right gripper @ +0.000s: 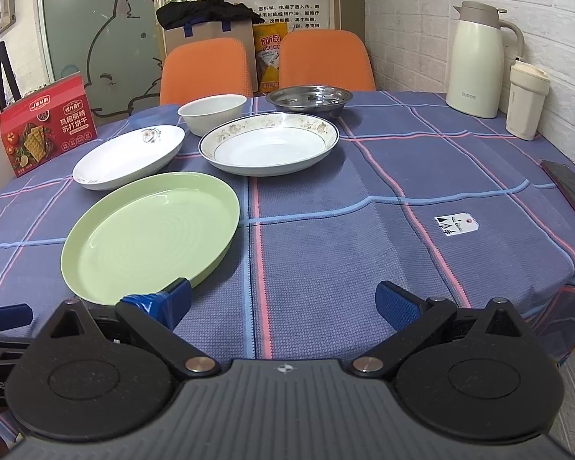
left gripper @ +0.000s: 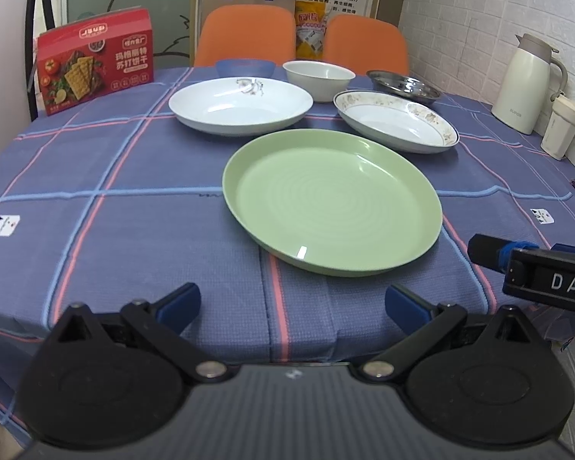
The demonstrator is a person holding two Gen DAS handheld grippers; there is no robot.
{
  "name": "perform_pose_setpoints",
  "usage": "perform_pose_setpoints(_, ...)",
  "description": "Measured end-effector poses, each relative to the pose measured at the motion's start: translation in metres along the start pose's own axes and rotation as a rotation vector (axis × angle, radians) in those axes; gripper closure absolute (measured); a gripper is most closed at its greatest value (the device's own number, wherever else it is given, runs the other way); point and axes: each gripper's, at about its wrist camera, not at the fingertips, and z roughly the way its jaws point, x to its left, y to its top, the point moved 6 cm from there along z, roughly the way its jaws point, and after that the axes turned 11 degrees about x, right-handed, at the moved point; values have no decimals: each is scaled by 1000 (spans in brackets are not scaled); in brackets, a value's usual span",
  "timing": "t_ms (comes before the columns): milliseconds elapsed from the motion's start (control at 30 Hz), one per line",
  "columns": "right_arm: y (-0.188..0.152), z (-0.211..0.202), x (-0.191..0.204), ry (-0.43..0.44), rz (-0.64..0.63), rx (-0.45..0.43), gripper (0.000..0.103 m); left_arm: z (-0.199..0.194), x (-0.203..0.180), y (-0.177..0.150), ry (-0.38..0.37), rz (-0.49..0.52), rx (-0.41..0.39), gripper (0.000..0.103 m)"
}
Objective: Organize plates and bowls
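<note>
The table (left gripper: pixel 134 176) is covered with a blue checked cloth, and 6 dishes stand on it, all upright with the opening facing up. The green plate (left gripper: pixel 331 203) lies closest to the near edge, flat on the cloth, a little right of the middle in the left wrist view. It is round, so it has no long axis. Behind it, toward the far edge, is the white plate with a small flower print (left gripper: pixel 240 105), and just beside that one to the right is the white plate with a floral rim (left gripper: pixel 396 120). The 2 white plates are close but I cannot tell if they touch. The white bowl (left gripper: pixel 318 78) stands between them and further back. The steel dish (left gripper: pixel 404 86) is behind the floral plate near the far edge, and the blue bowl (left gripper: pixel 245 68) is at the far edge behind the flower-print plate.

The left gripper (left gripper: pixel 292 304) hovers over the near edge, its fingers spread wide with nothing between them. The right gripper (right gripper: pixel 283 301) is also released and empty; its left finger (right gripper: pixel 172 301) overlaps the near rim of the green plate in the picture, but I cannot tell if it touches.

A red cracker box (left gripper: pixel 96 59) stands at the far left corner. A cream thermos jug (right gripper: pixel 479 59) and a cream cup (right gripper: pixel 527 101) stand at the right edge by the wall, and a dark phone (right gripper: pixel 569 189) lies nearer on the same side. 2 orange chairs (left gripper: pixel 245 36) stand behind the far edge.
</note>
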Motion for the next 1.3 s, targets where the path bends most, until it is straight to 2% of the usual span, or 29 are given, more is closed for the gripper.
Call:
perform_pose_setpoints(233, 13, 8, 1, 14, 20, 6, 13, 1, 2, 16, 20, 6, -2, 1)
perform_pose_setpoints(600, 38, 29, 11, 8, -10, 57, 13, 9, 28, 55, 65, -55, 7, 1)
perform_pose_setpoints(1300, 57, 48, 14, 10, -23, 88, 13, 35, 35, 79, 81, -60, 63, 1)
